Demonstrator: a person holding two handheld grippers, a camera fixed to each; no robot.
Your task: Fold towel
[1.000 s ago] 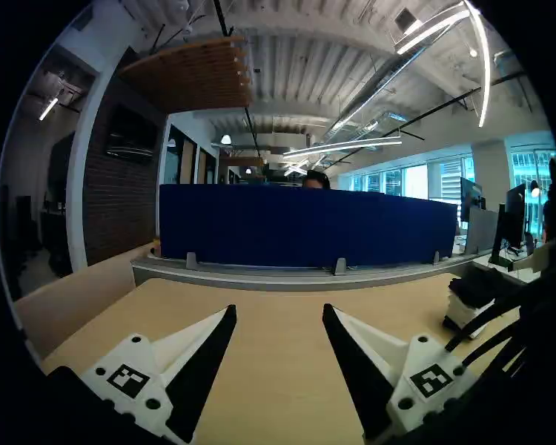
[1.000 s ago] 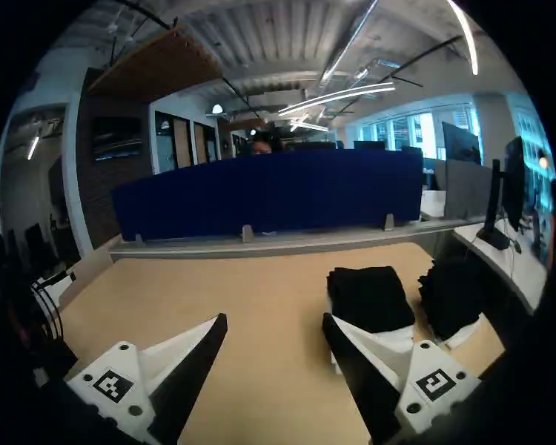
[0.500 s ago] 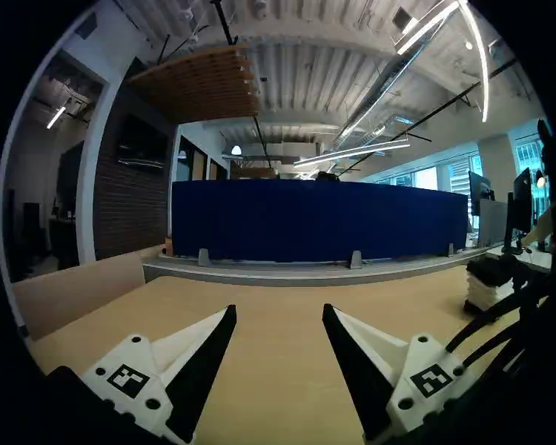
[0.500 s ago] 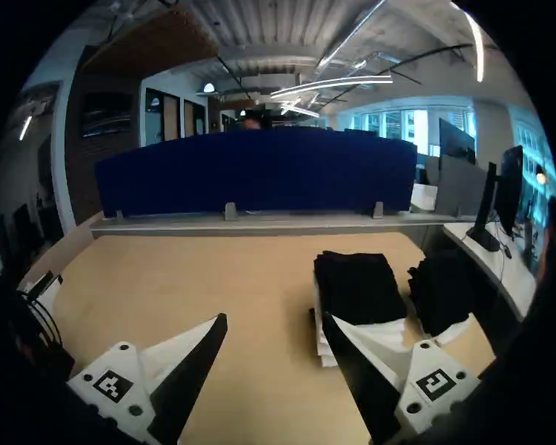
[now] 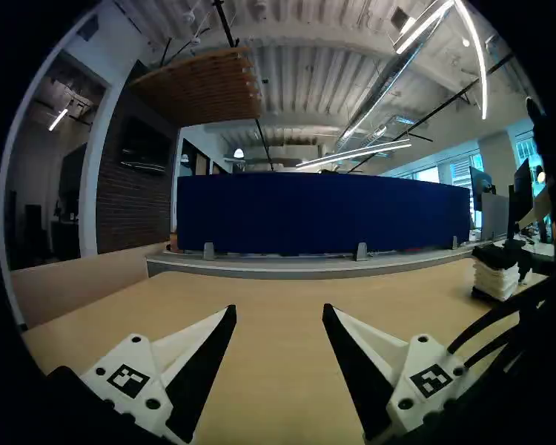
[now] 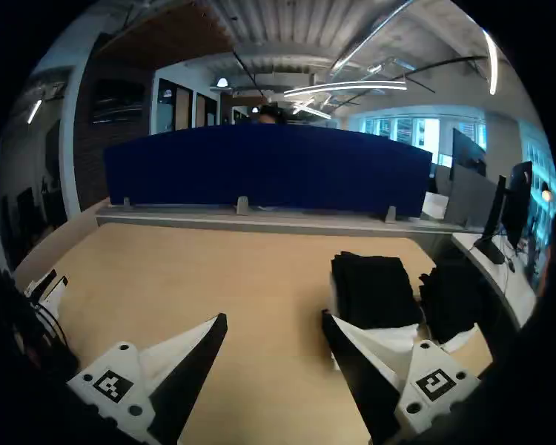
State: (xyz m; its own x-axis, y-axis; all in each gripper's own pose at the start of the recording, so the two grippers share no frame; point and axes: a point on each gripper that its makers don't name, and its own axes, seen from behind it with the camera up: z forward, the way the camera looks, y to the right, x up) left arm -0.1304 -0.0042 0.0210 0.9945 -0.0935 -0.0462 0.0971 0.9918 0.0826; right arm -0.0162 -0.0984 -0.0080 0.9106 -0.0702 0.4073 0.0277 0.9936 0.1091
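My left hand-held gripper (image 5: 278,308) and right hand-held gripper (image 6: 274,317) both stand fingers apart; the towel stack (image 6: 373,289) lies just beyond the right one's right finger (long axis running away).

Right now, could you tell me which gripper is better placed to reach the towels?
Probably the right gripper: open, with the towel stack close ahead of it. The left gripper, also open, sees that stack far off to one side.
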